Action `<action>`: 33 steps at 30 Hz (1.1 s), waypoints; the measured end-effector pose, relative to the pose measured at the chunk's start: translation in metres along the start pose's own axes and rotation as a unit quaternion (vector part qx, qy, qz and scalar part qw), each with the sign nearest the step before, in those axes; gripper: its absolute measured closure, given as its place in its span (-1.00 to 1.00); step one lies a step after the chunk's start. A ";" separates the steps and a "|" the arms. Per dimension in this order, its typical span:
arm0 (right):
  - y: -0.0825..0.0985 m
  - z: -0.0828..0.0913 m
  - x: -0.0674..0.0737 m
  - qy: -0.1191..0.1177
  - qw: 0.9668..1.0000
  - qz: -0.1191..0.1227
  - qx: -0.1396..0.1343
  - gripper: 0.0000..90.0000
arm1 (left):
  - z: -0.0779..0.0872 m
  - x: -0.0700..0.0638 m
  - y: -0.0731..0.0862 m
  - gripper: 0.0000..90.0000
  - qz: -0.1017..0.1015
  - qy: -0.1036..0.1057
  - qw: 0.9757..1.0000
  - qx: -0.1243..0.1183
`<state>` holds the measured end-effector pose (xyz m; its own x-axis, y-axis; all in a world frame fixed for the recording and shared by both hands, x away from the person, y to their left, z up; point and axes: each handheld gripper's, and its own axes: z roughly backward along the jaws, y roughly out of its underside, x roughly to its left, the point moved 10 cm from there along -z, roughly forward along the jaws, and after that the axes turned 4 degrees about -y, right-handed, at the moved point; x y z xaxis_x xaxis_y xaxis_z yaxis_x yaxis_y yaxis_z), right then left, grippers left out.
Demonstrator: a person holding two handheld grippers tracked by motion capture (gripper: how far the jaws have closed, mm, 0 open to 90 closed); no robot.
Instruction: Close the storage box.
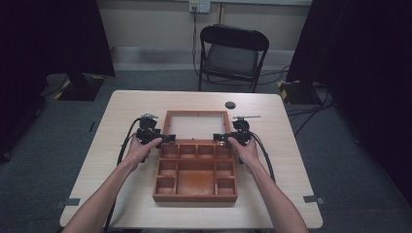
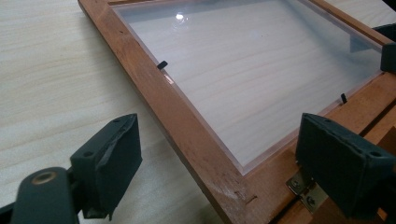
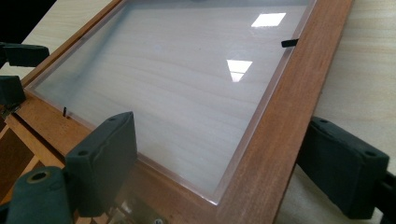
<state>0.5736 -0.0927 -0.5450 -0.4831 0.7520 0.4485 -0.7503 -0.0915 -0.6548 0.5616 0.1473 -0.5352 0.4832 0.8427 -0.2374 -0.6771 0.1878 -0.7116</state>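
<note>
As lid (image 1: pixel 197 125) lies flung open flat on bench (image 1: pixel 286 160), far of wooden box (image 1: pixel 196 170), we straddle its side rails: left claw (image 2: pixel 219 158) and right claw (image 3: pixel 233 163) both agape, gripping nothing. We judge next: pinch rails together, swing lid near-ward evenly, mind hinge (image 2: pixel 303 191).

Beyond the far edge of my light wooden surface (image 1: pixel 121 111) stands a black folding chair (image 1: pixel 232 56). A small dark round disc (image 1: pixel 230 105) lies far right on the surface. Black curtains (image 1: pixel 53 39) hang at both sides, above grey carpet (image 1: pixel 43 141).
</note>
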 end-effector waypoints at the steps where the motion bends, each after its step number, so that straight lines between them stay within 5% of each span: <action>1: 0.000 0.000 0.000 0.000 1.000 0.000 0.000 -0.71 | 0.000 0.000 0.000 -0.72 -0.002 0.000 1.000 0.000; 17: -0.005 0.006 0.003 0.036 0.998 0.040 -0.012 -0.67 | -0.003 0.004 0.000 -0.85 0.014 0.016 1.000 0.006; 33: -0.006 0.011 0.003 0.043 0.998 0.046 -0.029 -0.58 | -0.010 -0.010 -0.001 -0.82 0.009 0.047 0.999 0.008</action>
<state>0.5715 -0.0972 -0.5330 -0.5062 0.7953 0.3335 -0.6759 -0.1257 -0.7262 0.5631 0.1334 -0.5386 0.5200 0.7953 -0.3116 -0.6943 0.1811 -0.6965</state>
